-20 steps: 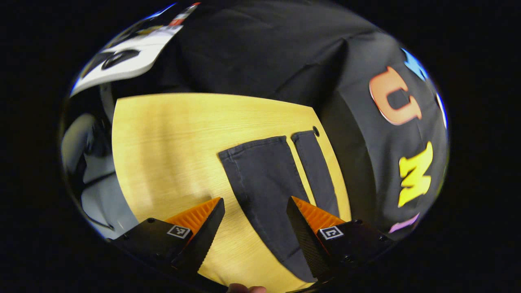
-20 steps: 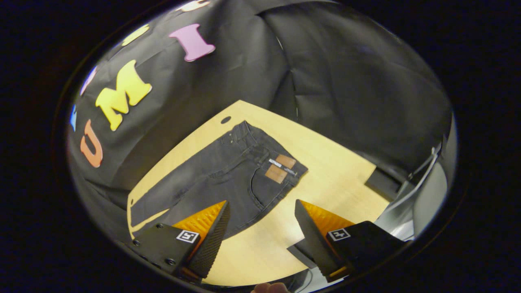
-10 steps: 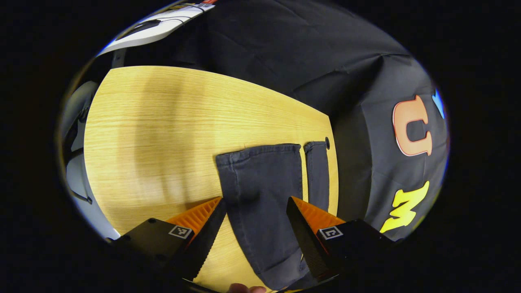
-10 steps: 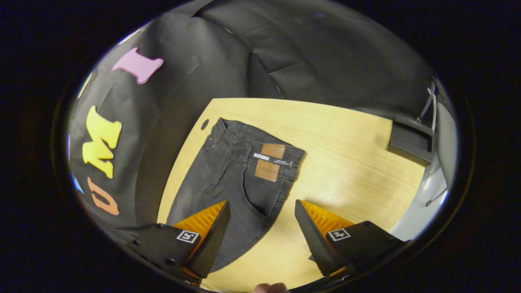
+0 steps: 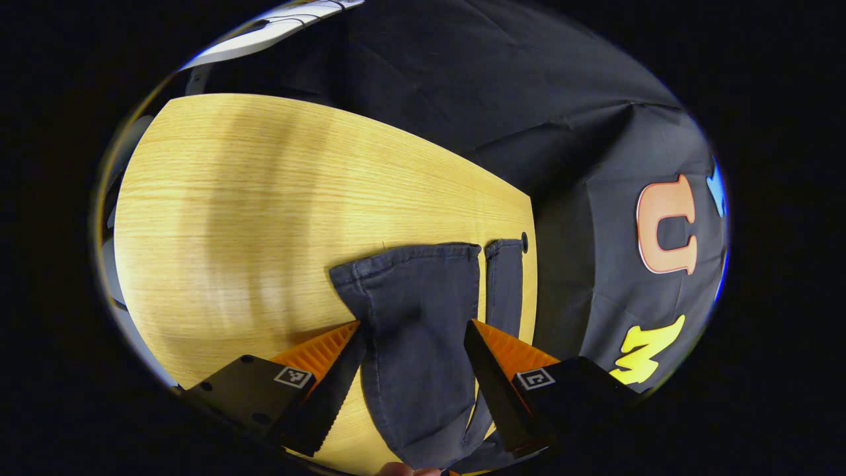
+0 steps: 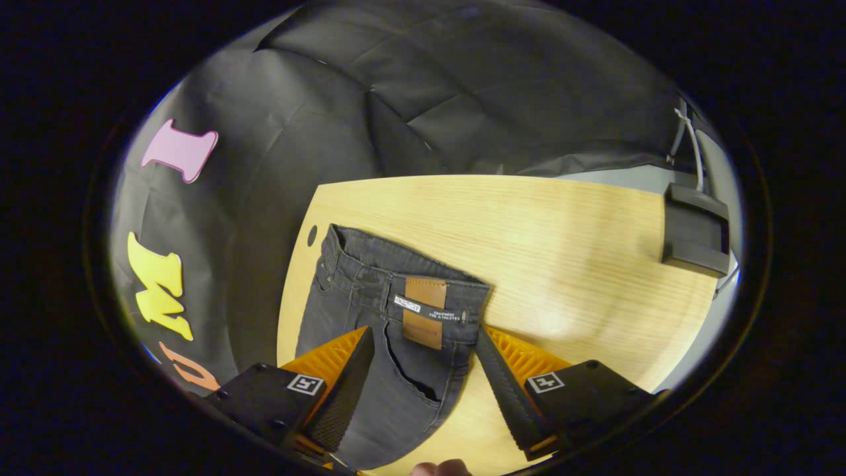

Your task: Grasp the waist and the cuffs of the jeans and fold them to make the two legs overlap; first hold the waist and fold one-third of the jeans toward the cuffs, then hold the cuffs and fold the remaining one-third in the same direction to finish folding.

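jeans (image 6: 377, 317) flat on table (image 5: 264, 198), legs apart. left gripper (image 5: 413, 360) over near cuff (image 5: 403, 261), right gripper (image 6: 423, 363) over waist (image 6: 403, 277); both w/ jaws spread, nothing held, lined up to pinch.

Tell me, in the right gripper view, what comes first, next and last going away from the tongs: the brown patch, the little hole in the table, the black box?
1. Brown patch, on the jeans' waist, just ahead of the right tongs.
2. Little hole, at the table's left edge.
3. Black box, far right corner.
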Demonstrator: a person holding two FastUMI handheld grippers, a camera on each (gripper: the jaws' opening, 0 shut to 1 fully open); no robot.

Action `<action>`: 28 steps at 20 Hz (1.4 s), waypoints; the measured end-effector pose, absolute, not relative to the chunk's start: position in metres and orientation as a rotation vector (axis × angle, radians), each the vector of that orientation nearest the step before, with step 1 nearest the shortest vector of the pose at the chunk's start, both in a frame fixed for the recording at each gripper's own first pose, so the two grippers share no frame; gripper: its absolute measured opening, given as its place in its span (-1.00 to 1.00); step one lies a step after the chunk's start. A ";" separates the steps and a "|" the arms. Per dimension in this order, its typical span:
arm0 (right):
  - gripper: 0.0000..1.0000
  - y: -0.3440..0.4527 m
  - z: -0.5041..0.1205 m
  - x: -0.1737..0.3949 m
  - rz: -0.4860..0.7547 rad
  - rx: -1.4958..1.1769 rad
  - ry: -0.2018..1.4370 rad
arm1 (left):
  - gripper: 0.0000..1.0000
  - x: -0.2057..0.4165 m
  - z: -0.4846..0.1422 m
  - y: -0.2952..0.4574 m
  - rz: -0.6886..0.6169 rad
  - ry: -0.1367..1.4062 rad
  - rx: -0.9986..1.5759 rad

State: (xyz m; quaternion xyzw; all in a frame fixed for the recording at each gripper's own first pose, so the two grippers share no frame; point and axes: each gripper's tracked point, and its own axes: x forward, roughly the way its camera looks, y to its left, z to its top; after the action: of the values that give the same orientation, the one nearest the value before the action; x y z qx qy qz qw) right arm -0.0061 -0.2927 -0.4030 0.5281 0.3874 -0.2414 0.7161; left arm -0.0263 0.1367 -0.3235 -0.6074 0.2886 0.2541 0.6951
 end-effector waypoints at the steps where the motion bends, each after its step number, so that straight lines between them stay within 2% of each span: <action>1: 0.86 -0.292 -0.404 -0.004 -0.533 1.169 0.857 | 0.92 -0.022 -0.324 0.136 0.566 0.639 -1.358; 2: 0.92 -0.293 -0.401 -0.004 -0.531 1.177 0.855 | 0.92 -0.019 -0.324 0.135 0.562 0.638 -1.360; 4: 0.87 -0.292 -0.401 -0.004 -0.533 1.198 0.875 | 0.89 -0.013 -0.325 0.133 0.556 0.644 -1.352; 5: 0.65 -0.290 -0.406 -0.006 -0.538 1.214 0.905 | 1.00 -0.010 -0.327 0.130 0.555 0.652 -1.355; 6: 0.37 -0.293 -0.407 -0.007 -0.557 1.233 0.912 | 0.71 -0.009 -0.330 0.130 0.558 0.661 -1.358; 8: -0.17 -0.293 -0.415 -0.007 -0.591 1.275 0.915 | 0.37 -0.009 -0.334 0.128 0.562 0.677 -1.367; 9: -0.30 -0.293 -0.412 -0.007 -0.591 1.283 0.918 | 0.23 -0.009 -0.339 0.128 0.565 0.686 -1.376; 10: -0.19 -0.292 -0.416 -0.011 -0.604 1.269 0.937 | -0.30 -0.011 -0.336 0.129 0.562 0.688 -1.384; 11: -0.45 -0.295 -0.416 -0.010 -0.604 1.261 0.940 | -0.17 -0.010 -0.342 0.129 0.578 0.691 -1.384; 12: -0.71 -0.296 -0.415 -0.010 -0.597 1.249 0.950 | -0.68 -0.008 -0.341 0.129 0.570 0.688 -1.387; 13: -0.71 -0.296 -0.413 -0.010 -0.590 1.238 0.951 | -0.76 -0.008 -0.341 0.128 0.565 0.687 -1.388; 14: -0.63 -0.295 -0.410 -0.010 -0.574 1.232 0.956 | -0.84 -0.008 -0.338 0.128 0.554 0.687 -1.388; 16: -0.99 -0.292 -0.401 -0.008 -0.566 1.221 0.951 | -0.89 -0.014 -0.332 0.127 0.532 0.711 -1.359; 23: -0.99 -0.285 -0.338 0.007 -0.478 1.220 0.895 | -0.93 -0.017 -0.271 0.122 0.437 0.765 -1.283; 28: -0.99 -0.277 -0.280 0.054 -0.377 1.182 0.849 | -0.93 0.025 -0.226 0.120 0.329 0.799 -1.206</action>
State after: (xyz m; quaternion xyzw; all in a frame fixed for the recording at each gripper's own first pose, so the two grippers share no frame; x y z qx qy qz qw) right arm 0.0540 -0.2766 -0.2803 0.5370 0.3857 -0.1710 0.7305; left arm 0.0248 0.1200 -0.2258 -0.5492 0.3639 0.1500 0.7372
